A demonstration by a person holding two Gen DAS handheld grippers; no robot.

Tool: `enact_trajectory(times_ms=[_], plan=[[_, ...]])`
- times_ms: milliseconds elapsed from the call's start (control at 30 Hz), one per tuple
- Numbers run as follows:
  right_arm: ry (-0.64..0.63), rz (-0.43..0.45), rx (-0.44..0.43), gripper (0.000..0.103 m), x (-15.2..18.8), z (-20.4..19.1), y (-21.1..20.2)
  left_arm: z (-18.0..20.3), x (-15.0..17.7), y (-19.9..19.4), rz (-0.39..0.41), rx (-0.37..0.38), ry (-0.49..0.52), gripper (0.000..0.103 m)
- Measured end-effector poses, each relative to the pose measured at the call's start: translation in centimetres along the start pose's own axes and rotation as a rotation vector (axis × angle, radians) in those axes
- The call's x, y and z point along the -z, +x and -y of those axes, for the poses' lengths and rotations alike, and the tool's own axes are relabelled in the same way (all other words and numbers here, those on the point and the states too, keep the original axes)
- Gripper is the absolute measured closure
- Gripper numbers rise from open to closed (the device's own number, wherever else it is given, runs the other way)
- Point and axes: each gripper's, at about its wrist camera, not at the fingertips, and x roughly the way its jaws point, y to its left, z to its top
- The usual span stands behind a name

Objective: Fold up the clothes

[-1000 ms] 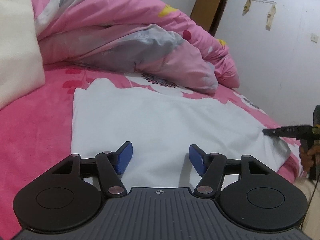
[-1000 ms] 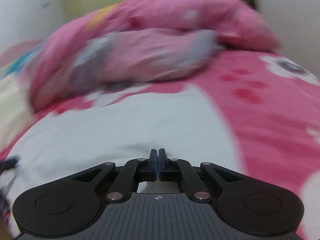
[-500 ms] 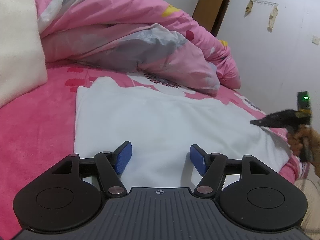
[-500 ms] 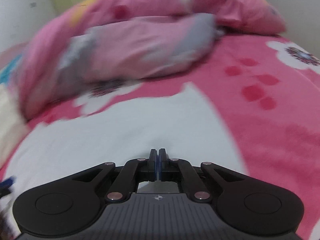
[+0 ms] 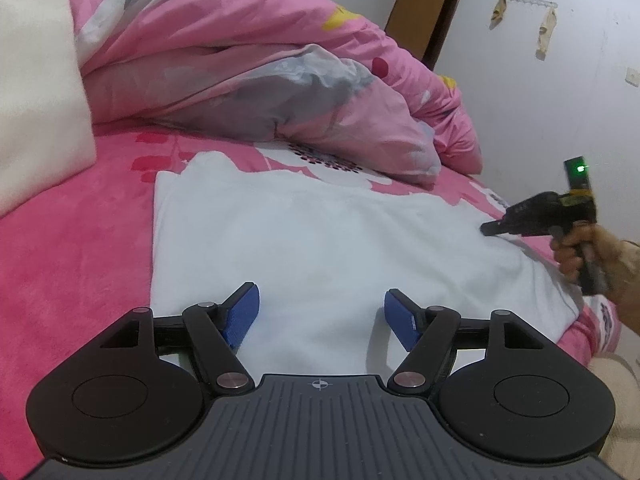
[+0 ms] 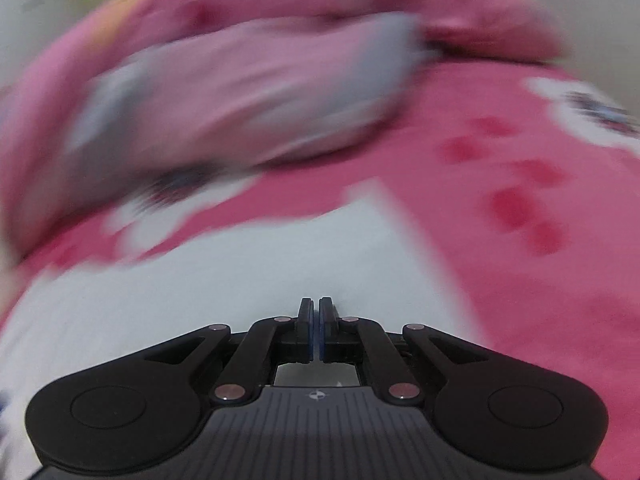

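A white garment (image 5: 320,248) is lying spread flat on the pink bedsheet (image 5: 68,280), and everything else here is placed against it. In the right wrist view, which is blurred, the same garment (image 6: 240,280) is filling the lower middle of the frame with one corner reaching toward the far right.

Over the garment's near edge the left gripper (image 5: 320,316) is hovering, its blue pads (image 5: 242,316) standing well apart and the jaws opening wider at this moment. Only flat white cloth is showing in the gap between them; the pads are not pinching any of it.

At the garment's right edge, seen from the left wrist, the right gripper (image 5: 490,229) is pointing its black tip in over the cloth, with the person's right hand (image 5: 580,252) wrapped around its handle just beyond that edge. Whether the tip is touching the fabric cannot be told. From its own camera the right gripper (image 6: 316,320) is showing both fingers pressed together with nothing between them, poised above the white cloth.

Beyond the garment's far edge a crumpled pink and grey duvet (image 5: 248,68) is heaped up. To the garment's far left a cream blanket (image 5: 36,80) is resting. Past the duvet a white wall (image 5: 560,100) and a brown door (image 5: 424,8) are standing.
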Motion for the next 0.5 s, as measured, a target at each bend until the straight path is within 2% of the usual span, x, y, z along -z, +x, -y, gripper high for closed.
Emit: enact_trajectory(times_ms=[33,100,200,300,367,433,500], plan=[[0.047,0.022,0.029,0.101,-0.3,0.6,-0.2,-0.1,0.0,0.0,0.0,0.0,-0.003,0.032],[0.035,0.055,0.02,0.101,-0.3,-0.3,-1.8,-0.2,0.0,-0.1,-0.001,0.001,-0.009,0.032],[-0.153,-0.018,-0.194,0.101,1.8,-5.2,-3.9,-0.3,-0.2,-0.1,-0.004,0.0,-0.02,0.032],[-0.323,-0.116,-0.488,0.101,4.6,-10.9,-5.2,-0.4,-0.1,-0.2,-0.004,-0.003,-0.025,0.032],[-0.406,-0.16,-0.573,0.101,5.6,-13.6,-4.6,-0.4,-0.1,-0.3,-0.003,-0.005,-0.027,0.032],[-0.415,-0.181,-0.51,0.101,5.5,-14.6,-2.6,-0.6,-0.1,-0.5,-0.003,-0.005,-0.034,0.032],[-0.334,-0.178,-0.378,0.103,3.8,-13.2,0.1,-0.8,-0.1,-0.6,-0.003,-0.003,-0.043,0.032]])
